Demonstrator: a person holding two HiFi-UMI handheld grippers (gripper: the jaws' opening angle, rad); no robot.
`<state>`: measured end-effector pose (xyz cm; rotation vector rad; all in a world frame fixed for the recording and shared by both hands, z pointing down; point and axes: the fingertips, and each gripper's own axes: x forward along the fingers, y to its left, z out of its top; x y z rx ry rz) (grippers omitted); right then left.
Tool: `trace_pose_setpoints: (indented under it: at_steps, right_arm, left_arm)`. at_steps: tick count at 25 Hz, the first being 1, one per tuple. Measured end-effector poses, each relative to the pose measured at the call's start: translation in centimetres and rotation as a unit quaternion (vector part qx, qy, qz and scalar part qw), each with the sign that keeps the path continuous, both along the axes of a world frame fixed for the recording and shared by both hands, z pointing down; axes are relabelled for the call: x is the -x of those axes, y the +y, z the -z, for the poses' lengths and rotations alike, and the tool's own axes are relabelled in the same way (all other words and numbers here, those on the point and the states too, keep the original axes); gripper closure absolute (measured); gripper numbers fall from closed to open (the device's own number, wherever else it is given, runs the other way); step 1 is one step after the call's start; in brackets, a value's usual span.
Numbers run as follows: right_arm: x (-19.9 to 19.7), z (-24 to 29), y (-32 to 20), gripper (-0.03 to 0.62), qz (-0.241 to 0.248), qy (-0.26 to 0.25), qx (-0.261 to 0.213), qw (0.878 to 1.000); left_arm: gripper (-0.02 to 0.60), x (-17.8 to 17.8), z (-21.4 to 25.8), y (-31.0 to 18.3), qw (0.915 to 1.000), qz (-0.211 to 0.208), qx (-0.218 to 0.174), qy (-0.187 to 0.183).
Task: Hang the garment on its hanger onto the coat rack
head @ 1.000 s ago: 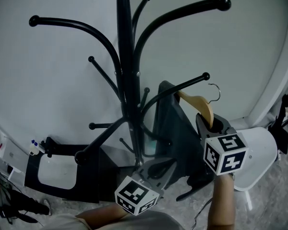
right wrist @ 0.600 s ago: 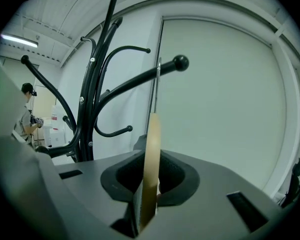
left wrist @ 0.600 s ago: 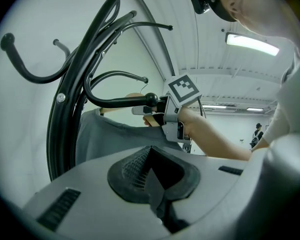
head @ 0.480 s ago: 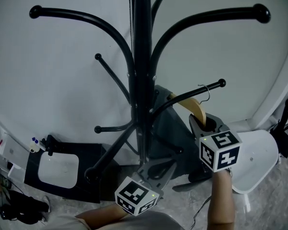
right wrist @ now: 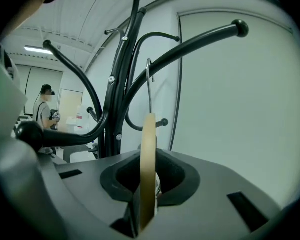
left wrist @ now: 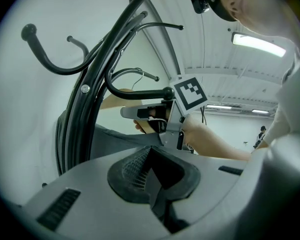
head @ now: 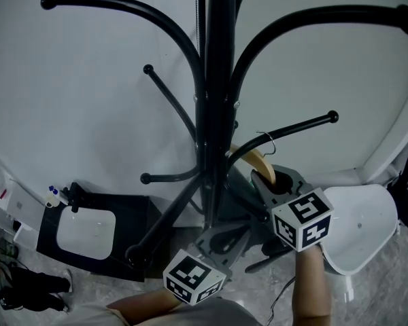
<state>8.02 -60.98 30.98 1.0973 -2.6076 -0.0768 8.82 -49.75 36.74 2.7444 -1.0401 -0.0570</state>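
The black coat rack [head: 214, 80] fills the middle of the head view. My right gripper [head: 270, 184] is shut on a tan wooden hanger [head: 262, 161], which stands edge-on between its jaws [right wrist: 148, 149]. The hanger's wire hook [head: 267, 140] sits at the rack's lower right arm [head: 296, 128], inward of that arm's ball end; whether they touch I cannot tell. A dark grey garment [left wrist: 105, 136] hangs below the hanger, mostly hidden behind the pole. My left gripper [head: 221, 240] is low, near the pole, shut with nothing in it [left wrist: 155, 199].
A white wall stands behind the rack. On the floor at the left lies a black frame with a white panel [head: 85, 231]. A white rounded seat [head: 359, 229] stands at the right. Other rack arms [head: 122, 9] spread above. A person [right wrist: 44, 109] stands far off.
My right gripper has carried the hanger left, toward the pole. The hook has gone from beyond the lower right arm's ball end to a place inward along it. My left gripper has stayed put.
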Motion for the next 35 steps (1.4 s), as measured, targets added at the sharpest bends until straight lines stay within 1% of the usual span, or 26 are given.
trace_pose_setpoints:
  at_steps: [3, 5, 6, 7, 10, 13, 17, 22, 23, 25, 28, 35]
  right_arm:
    - [1.6, -1.2, 0.7, 0.536, 0.042, 0.012, 0.008, 0.999]
    - [2.7, -2.4, 1.5, 0.505, 0.077, 0.037, 0.015, 0.996]
    - [3.0, -2.8, 2.0, 0.479, 0.091, 0.045, 0.015, 0.995]
    - [3.2, -2.9, 2.4, 0.451, 0.1, 0.044, 0.014, 0.994]
    - [2.1, -2.1, 3.1, 0.453, 0.109, 0.0, 0.013, 0.994]
    - [0.1, -1.4, 3.6, 0.473, 0.086, -0.047, 0.016, 0.995]
    - [-2.5, -1.4, 5.4, 0.534, 0.03, -0.094, 0.015, 0.995]
    - [-4.4, -2.8, 9.4, 0.563, -0.018, -0.125, 0.021, 0.992]
    - [-4.8, -3.0, 10.1, 0.577, -0.026, -0.128, 0.022, 0.991]
    - [-5.5, -3.5, 11.2, 0.579, -0.042, -0.129, 0.021, 0.991]
    - [-6.1, -4.1, 11.7, 0.579, -0.052, -0.14, 0.029, 0.988]
    - [-6.5, -4.1, 11.9, 0.58, -0.053, -0.157, 0.033, 0.986]
  left_arm:
    - [0.575, 0.4, -0.2, 0.0, 1.0, 0.004, 0.003, 0.0]
    - [0.575, 0.6, -0.2, 0.0, 1.0, 0.006, 0.003, 0.001]
    - [0.576, 0.6, -0.2, 0.1, 1.0, 0.006, 0.003, 0.001]
    - [0.575, 0.7, -0.2, 0.2, 1.0, 0.006, 0.003, 0.002]
    - [0.577, 0.2, -0.1, 0.5, 1.0, 0.004, 0.004, 0.002]
    - [0.576, -0.2, 0.0, 0.9, 1.0, 0.0, 0.002, 0.001]
    - [0.576, -0.6, 0.0, 1.3, 1.0, 0.001, 0.0, 0.0]
    - [0.576, -1.4, 0.0, 2.0, 1.0, 0.0, -0.005, -0.009]
    - [0.576, -1.6, 0.0, 2.3, 0.9999, -0.002, -0.005, -0.011]
    - [0.577, -1.9, 0.0, 2.6, 0.9999, -0.003, -0.006, -0.014]
    - [0.575, -2.1, 0.2, 2.9, 0.9999, 0.0, -0.01, -0.013]
    - [0.576, -1.9, 0.4, 3.0, 0.9998, 0.01, -0.013, -0.012]
